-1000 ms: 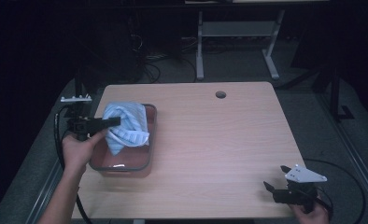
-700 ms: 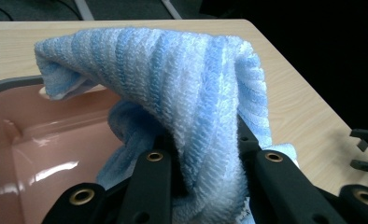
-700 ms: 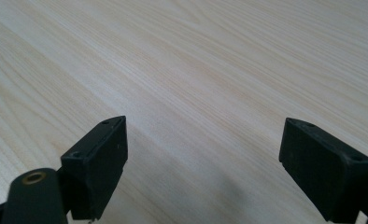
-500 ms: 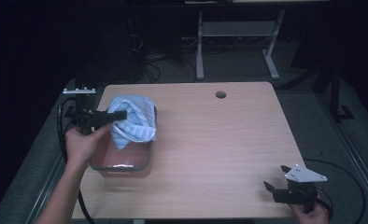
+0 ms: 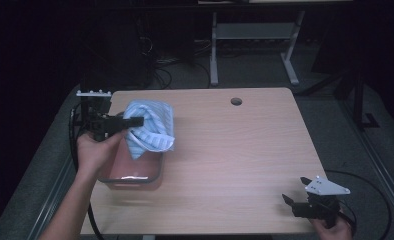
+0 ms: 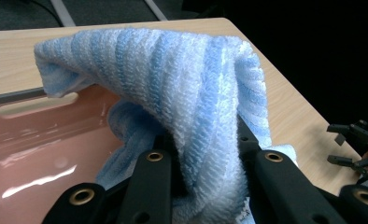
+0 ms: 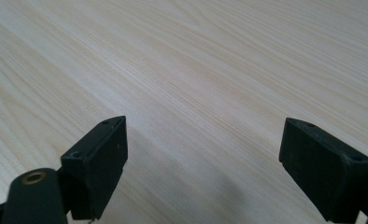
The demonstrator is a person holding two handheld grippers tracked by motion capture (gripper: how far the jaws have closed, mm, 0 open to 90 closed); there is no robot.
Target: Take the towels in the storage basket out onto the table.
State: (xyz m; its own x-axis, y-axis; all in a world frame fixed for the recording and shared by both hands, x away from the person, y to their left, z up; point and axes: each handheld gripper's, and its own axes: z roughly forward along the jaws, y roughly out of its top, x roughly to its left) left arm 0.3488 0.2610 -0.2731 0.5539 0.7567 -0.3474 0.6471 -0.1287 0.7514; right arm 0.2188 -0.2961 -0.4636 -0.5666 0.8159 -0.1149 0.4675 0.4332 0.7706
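Observation:
A blue-and-white striped towel (image 5: 150, 129) hangs lifted over the far end of a pink see-through tray (image 5: 130, 176) at the table's left side. My left gripper (image 5: 134, 121) is shut on the towel; in the left gripper view the cloth (image 6: 196, 107) bulges up between the two black jaws and drapes over the tray's wall (image 6: 37, 135). My right gripper (image 5: 294, 198) rests at the near right corner of the table, open with nothing between its fingers (image 7: 98, 163); that same gripper (image 6: 355, 144) shows far off in the left gripper view.
The wooden table (image 5: 235, 150) has a round cable hole (image 5: 236, 101) near its far edge. A desk frame (image 5: 255, 35) and cables stand on the dark floor behind. Cables trail from both grippers off the table's sides.
The left gripper has lifted the towel up and toward the far end of the tray; more of the pink tray floor is bared. The right gripper has stayed put.

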